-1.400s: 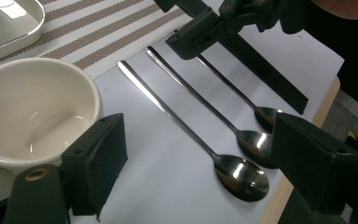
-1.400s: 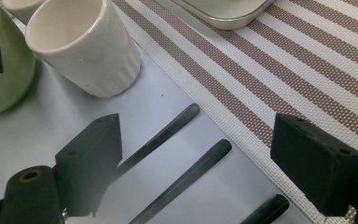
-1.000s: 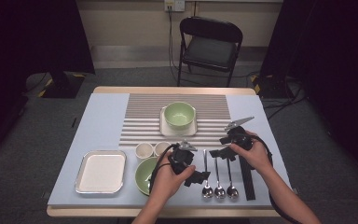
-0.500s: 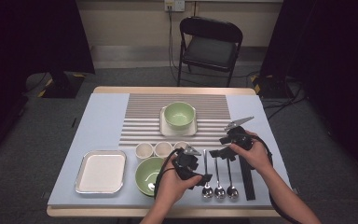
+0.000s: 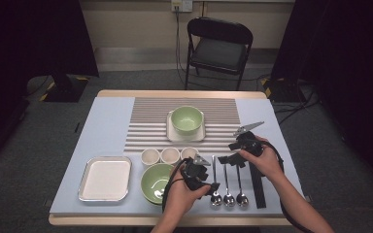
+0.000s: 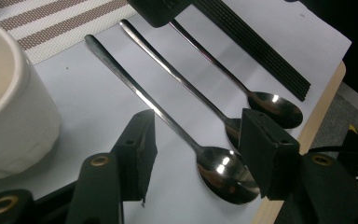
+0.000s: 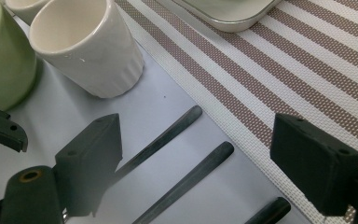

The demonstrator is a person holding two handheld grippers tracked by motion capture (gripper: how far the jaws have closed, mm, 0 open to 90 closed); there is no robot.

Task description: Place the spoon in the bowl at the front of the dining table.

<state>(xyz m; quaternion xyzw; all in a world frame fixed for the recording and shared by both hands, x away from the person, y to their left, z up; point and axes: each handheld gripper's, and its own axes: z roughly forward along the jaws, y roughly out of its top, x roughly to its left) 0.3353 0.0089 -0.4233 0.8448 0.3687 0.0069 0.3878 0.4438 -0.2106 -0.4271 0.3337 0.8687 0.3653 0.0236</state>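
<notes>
Three metal spoons lie side by side near the table's front edge, bowls toward me. My left gripper (image 5: 214, 188) (image 6: 200, 158) hovers low over the leftmost spoon (image 5: 214, 171) (image 6: 223, 173). Its jaws have just been closing and now straddle the spoon's neck and bowl, with neither pad touching it. The middle spoon (image 6: 182, 86) and the right spoon (image 6: 272, 106) lie beyond it. My right gripper (image 5: 227, 159) (image 7: 205, 168) stands wide open above the spoon handle tips (image 7: 168, 135), holding nothing.
A white cup (image 7: 88, 44) and a green bowl (image 5: 156, 182) sit left of the spoons, with a metal tray (image 5: 106, 158) farther left. A second green bowl (image 5: 186, 119) stands on a white plate on the striped mat (image 5: 145, 121). A black strip (image 5: 257, 184) lies right of the spoons.
My left gripper has shifted a little to the right and toward the table's front edge, onto the leftmost spoon. The right hand has kept still.
</notes>
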